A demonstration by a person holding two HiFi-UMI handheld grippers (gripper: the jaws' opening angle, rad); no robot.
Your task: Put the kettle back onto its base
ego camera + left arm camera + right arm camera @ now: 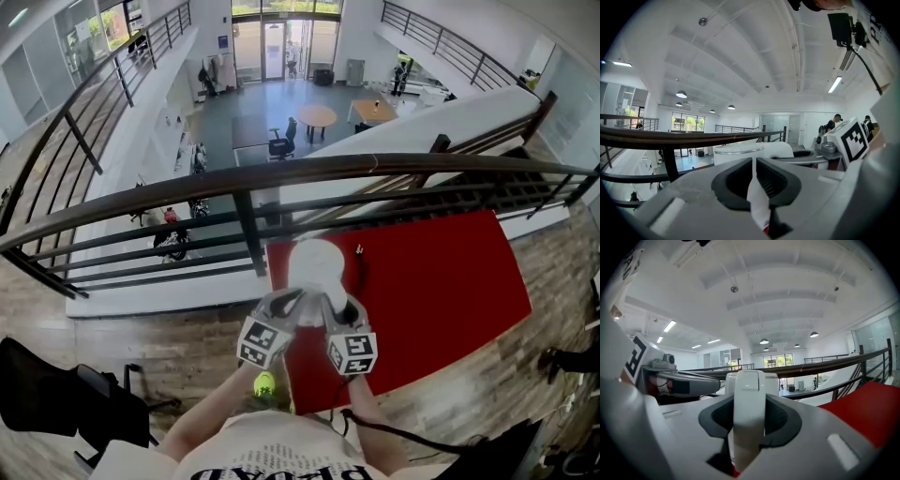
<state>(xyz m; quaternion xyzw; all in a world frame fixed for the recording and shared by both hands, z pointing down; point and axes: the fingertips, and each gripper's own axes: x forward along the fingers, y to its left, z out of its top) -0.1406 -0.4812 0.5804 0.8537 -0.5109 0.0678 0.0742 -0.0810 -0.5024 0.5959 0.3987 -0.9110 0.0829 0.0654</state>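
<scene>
The right gripper (750,414) is clenched on the upright white handle (749,394) of the kettle (317,264), its dark pads pressing on both sides. The kettle's white, round body sits over the near-left part of the red tabletop (441,281), just in front of the dark railing (234,178); whether it rests on the red surface or hangs above it cannot be told. The left gripper (756,180) is just beside the right one, its jaws pinched on a thin white strip (757,206) with red at its lower end, possibly a tag. No brand shows on the kettle. Bold black letters on the person's white shirt (281,455) are cut off and unreadable. Each marker cube (265,339) carries black-and-white squares.
</scene>
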